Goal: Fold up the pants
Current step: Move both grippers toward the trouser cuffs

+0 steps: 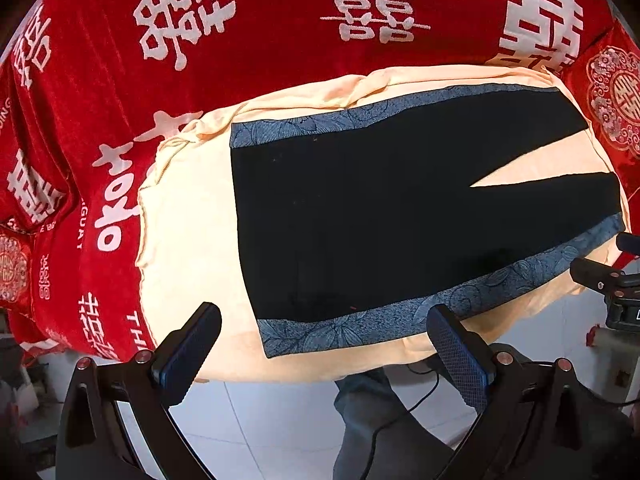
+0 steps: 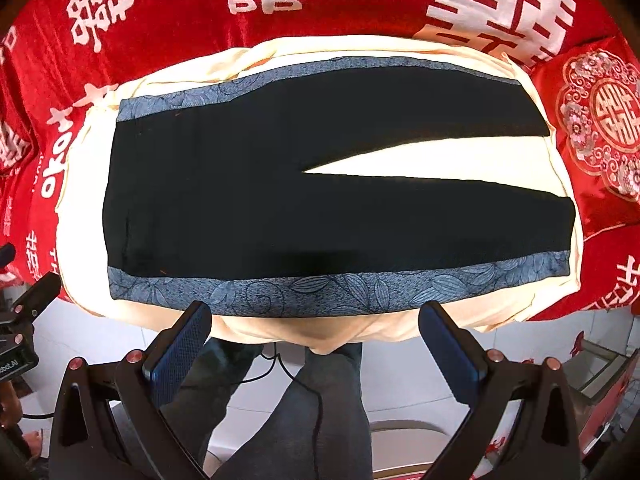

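Black pants (image 1: 360, 208) with blue floral side stripes lie flat and spread on a cream cloth (image 1: 188, 232), waist to the left, two legs splayed to the right. They also show in the right wrist view (image 2: 248, 204) on the cream cloth (image 2: 420, 156). My left gripper (image 1: 324, 344) is open and empty, held above the near edge by the waist end. My right gripper (image 2: 314, 340) is open and empty, above the near blue stripe (image 2: 320, 288) at mid-length. Neither touches the pants.
A red bedspread (image 1: 248, 20) with white characters covers the bed behind. A red embroidered cushion (image 2: 600, 128) lies at the right. White tiled floor (image 1: 280, 420), a black cable and the person's legs (image 2: 320, 408) are below the near edge. The other gripper (image 1: 612, 284) shows at the right.
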### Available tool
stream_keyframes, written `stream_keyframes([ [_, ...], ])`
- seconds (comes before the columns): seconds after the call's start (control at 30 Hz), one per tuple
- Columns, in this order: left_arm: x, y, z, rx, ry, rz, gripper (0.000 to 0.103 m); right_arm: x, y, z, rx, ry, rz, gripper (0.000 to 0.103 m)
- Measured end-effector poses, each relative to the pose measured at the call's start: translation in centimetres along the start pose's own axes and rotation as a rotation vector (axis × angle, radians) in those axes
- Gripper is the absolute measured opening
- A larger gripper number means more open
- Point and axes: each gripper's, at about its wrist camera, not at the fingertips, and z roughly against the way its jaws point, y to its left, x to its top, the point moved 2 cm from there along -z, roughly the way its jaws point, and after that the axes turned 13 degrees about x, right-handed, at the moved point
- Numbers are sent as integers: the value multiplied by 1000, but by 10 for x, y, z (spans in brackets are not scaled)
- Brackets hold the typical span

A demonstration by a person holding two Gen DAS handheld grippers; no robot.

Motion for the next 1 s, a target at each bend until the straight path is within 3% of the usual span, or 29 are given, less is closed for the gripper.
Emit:
stream_keyframes([
  [0.47,-23,-41,24,32,64,135,103,-5,-35,10,14,38,134,103],
  [0.67,-44,-67,29,60,87,115,103,-13,-48,5,34,68,135,103],
  [0.9,-55,-61,30,99,67,114,103,-20,-42,0,32,62,120,103],
  [1.0,-60,-53,19,70,82,121,103,-22,-35,-5,6,49,110,103],
])
